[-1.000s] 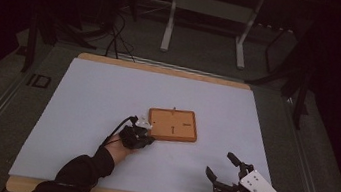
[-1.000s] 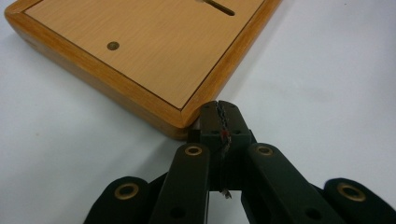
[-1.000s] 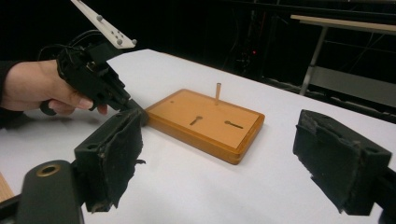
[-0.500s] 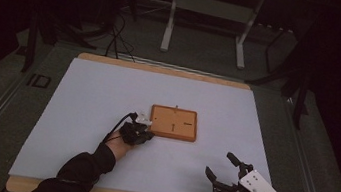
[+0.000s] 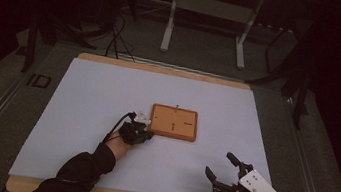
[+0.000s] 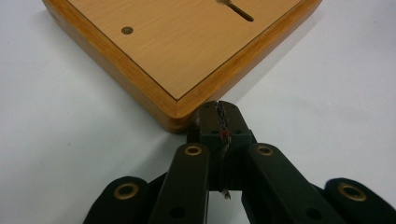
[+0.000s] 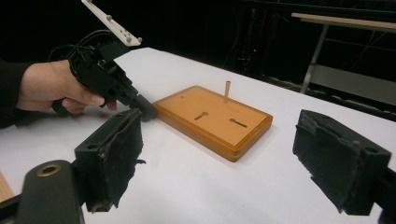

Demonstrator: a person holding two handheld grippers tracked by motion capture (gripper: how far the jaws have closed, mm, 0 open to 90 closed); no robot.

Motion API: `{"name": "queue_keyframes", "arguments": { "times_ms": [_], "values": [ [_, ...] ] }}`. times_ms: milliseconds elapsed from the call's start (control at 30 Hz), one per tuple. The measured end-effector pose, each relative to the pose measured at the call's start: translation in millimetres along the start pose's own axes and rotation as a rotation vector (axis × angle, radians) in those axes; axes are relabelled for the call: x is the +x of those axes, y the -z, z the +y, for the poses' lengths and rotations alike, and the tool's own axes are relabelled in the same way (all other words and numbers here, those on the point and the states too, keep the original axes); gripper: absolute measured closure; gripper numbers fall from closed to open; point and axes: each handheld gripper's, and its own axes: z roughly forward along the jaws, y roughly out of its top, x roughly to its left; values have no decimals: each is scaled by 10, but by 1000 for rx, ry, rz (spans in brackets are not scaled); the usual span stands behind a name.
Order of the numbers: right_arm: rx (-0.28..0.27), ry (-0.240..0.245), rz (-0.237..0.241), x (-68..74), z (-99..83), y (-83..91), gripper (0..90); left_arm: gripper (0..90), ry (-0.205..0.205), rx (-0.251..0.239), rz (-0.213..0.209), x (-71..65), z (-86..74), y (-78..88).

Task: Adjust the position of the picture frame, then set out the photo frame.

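White table (image 5: 85, 114) cover carries the wooden board (image 5: 174, 122) near its middle; the left hand-held gripper (image 6: 219, 114), jaws together, is pressed at the board's near-left corner; the right hand-held gripper (image 7: 219, 154), jaws apart, is held well off.

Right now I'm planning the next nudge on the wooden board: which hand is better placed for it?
Left. The left gripper, jaws shut, sits at the corner of the wooden board. The right gripper waits open, apart from it, near the table's front edge.
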Motion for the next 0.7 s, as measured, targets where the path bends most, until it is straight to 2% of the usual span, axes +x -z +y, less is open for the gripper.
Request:
{"name": "queue_keyframes", "arguments": {
  "times_ms": [67,133,167,300,333,367,400,467,533,600,633,700],
  "values": [
    [0,-1,1,-1,0,0,155,801,3,-25,-24,-20,1,43],
    [-2,0,2,-1,2,2,154,776,-19,-42,-39,-54,6,94],
    [-1,1,1,-1,3,1,154,745,-23,-47,-37,-75,8,117],
    [-7,12,1,11,11,5,155,600,-66,-76,-77,-123,-5,210],
    [-10,15,1,17,17,9,155,594,-69,-83,-88,-128,-11,229],
    [-15,18,0,24,21,13,155,569,-73,-90,-76,-135,-16,242],
    [-18,22,-1,28,25,17,163,533,-70,-97,-83,-136,-21,253],
    [-20,26,0,30,31,18,168,530,-61,-112,-77,-128,-26,272],
    [-25,32,-1,44,39,22,168,484,-56,-122,-79,-113,-19,290],
    [-25,34,-3,48,42,25,168,439,-43,-140,-112,-99,-4,306],
    [-25,34,-3,48,42,25,168,438,-43,-140,-112,-99,-4,306],
    [-30,33,-8,40,49,32,169,438,-33,-151,-138,-90,26,331]
  ]
}}
